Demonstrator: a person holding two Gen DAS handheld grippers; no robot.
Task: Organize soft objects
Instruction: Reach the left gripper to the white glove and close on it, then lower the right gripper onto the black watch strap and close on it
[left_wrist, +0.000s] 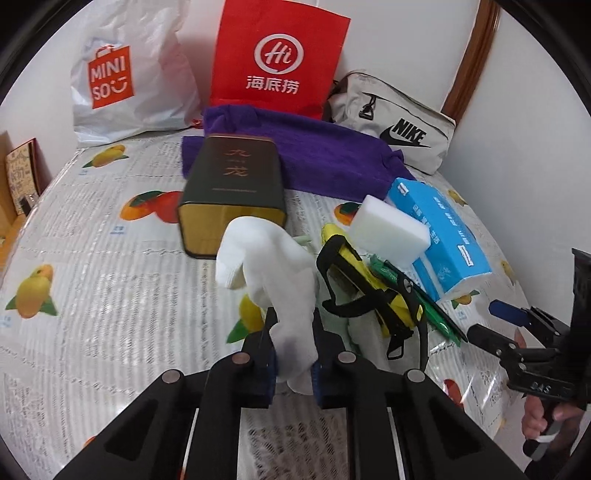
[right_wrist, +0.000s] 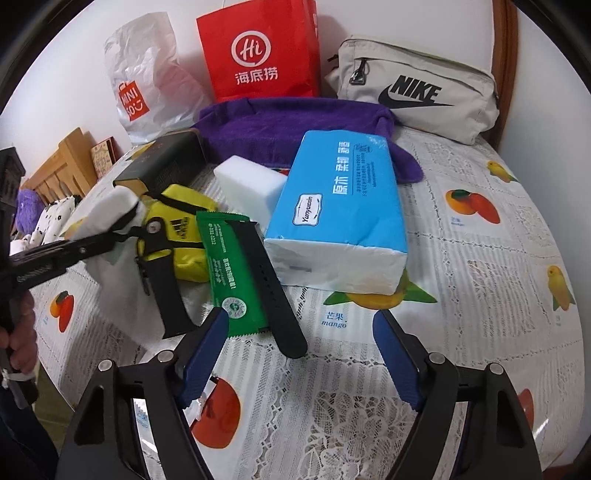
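Left hand-held gripper (left_wrist: 291, 339) clamping white sock (left_wrist: 273, 266) above fruit-print surface (left_wrist: 110, 295), right hand-held gripper (right_wrist: 299, 328) gaping wide over green packet (right_wrist: 231, 273), tissue pack (right_wrist: 340, 218) lying beside, red bag (right_wrist: 258, 51) standing behind, contents hidden.

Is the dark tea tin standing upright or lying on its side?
On its side. The dark tea tin lies flat on the tablecloth, its lettered face up and its gold end facing the left wrist camera.
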